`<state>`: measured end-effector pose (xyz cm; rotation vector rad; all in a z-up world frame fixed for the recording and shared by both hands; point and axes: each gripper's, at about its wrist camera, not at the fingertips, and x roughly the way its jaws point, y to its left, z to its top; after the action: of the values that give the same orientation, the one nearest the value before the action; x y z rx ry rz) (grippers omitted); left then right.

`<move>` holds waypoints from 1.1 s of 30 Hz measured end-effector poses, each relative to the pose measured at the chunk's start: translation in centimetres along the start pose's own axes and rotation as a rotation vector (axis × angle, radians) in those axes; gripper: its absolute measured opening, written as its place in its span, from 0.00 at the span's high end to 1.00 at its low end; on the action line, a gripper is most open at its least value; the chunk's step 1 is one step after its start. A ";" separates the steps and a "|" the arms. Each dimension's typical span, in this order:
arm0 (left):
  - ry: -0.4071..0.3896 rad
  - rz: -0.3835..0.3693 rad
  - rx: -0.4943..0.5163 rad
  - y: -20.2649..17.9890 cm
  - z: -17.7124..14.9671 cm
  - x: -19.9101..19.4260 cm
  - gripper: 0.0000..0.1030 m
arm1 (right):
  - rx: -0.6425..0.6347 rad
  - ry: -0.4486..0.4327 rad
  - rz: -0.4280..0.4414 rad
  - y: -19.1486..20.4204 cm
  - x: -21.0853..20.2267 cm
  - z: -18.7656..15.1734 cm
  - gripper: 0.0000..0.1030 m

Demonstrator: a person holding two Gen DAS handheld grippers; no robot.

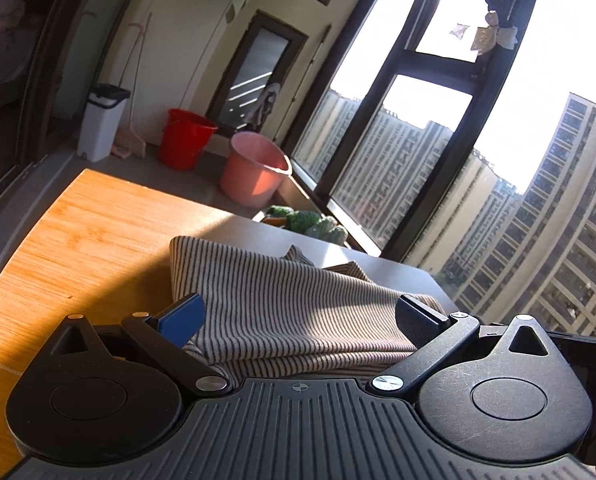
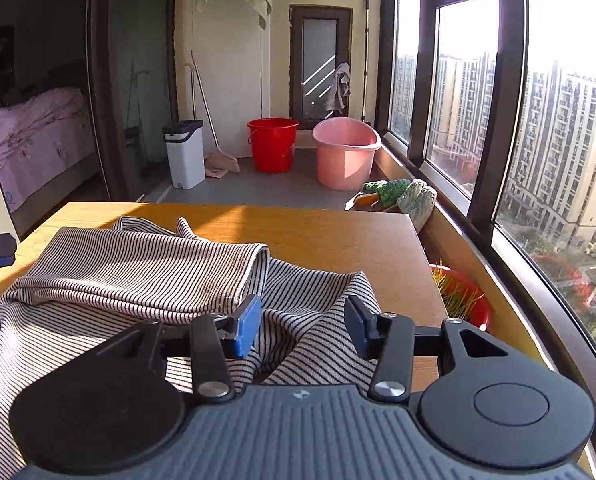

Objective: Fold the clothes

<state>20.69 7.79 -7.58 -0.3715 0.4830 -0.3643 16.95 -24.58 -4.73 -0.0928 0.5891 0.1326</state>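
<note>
Both wrist views low over table (image 2: 338, 232), facing windows, sharing striped cloth (image 1: 281, 300)

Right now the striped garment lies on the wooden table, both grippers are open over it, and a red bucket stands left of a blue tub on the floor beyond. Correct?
Nearly. The tub is pink, not blue; the right wrist view shows it. The rest holds: striped garment on the wooden table, left gripper and right gripper open over it, red bucket left of the tub.
</note>
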 end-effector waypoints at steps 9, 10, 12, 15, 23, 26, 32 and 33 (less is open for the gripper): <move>0.225 0.079 0.063 -4.7 -2.4 0.5 0.00 | -0.310 0.184 0.076 6.0 -4.5 -5.8 0.47; 0.230 0.059 0.073 -4.8 -3.0 0.2 0.00 | -0.330 0.191 0.051 6.1 -4.2 -6.2 0.48; 0.236 0.044 0.092 -4.8 -4.1 0.0 0.00 | -0.300 0.185 0.052 5.6 -4.1 -6.1 0.58; 0.242 0.070 0.112 -4.4 -5.6 0.2 0.00 | -0.158 0.166 0.020 3.4 -4.0 -3.9 0.92; 0.218 0.045 0.091 -3.9 -5.8 -0.3 0.00 | 0.175 -0.092 -0.025 -3.1 -6.7 7.2 0.94; 0.219 0.043 0.096 -4.1 -5.8 -0.3 0.00 | 0.227 -0.187 0.030 -2.8 -7.6 11.1 0.94; 0.212 0.016 0.065 -3.7 -5.6 -0.5 0.00 | 0.221 -0.245 0.147 0.5 -6.4 16.8 0.95; 0.211 0.011 0.060 -3.7 -5.6 -0.5 0.00 | 0.209 -0.244 0.166 1.4 -6.0 17.4 0.96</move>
<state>16.50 3.39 -10.43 -0.2733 0.6785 -0.4085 21.37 -21.65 12.97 0.1742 0.3631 0.2388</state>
